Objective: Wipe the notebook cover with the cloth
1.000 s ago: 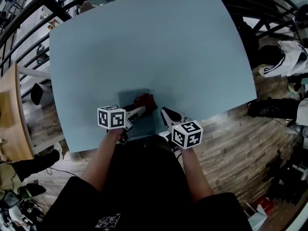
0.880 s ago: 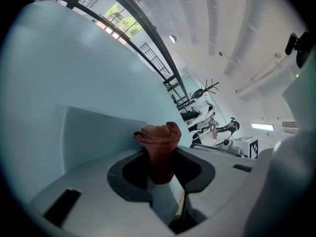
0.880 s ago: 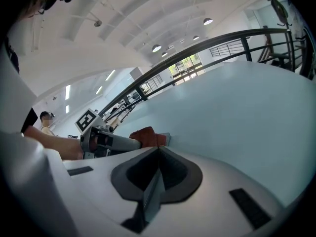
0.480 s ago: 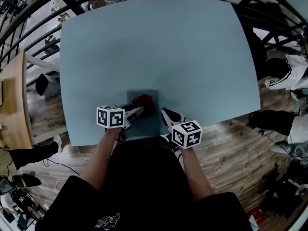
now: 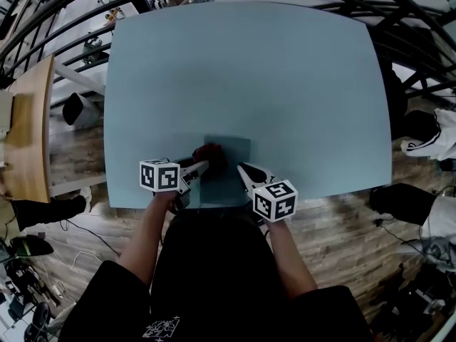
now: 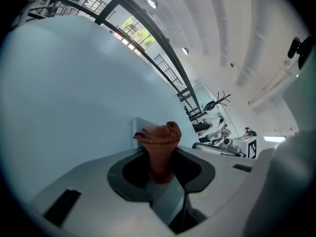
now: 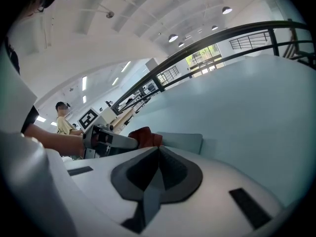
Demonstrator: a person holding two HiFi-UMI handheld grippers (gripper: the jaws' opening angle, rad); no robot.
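A broad pale blue-grey counter [image 5: 249, 77] stands on a floor [image 5: 342, 234] of brown wood planks, with a black metal railing [image 7: 232, 32] curving past its far edge and a light wooden table [image 5: 28, 141] off to the left. Overhead, a white ribbed ceiling [image 6: 237, 28] carries round lamps [image 6: 152, 3], and daylight and green foliage show through a window [image 6: 134, 29] beyond the railing. A dark bag [image 5: 399, 204] and a white garment [image 5: 436, 137] lie on the floor at the right.

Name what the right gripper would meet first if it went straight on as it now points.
Probably the notebook, just ahead of the right gripper; the red cloth held by the left gripper lies close beyond, though depth is unclear.
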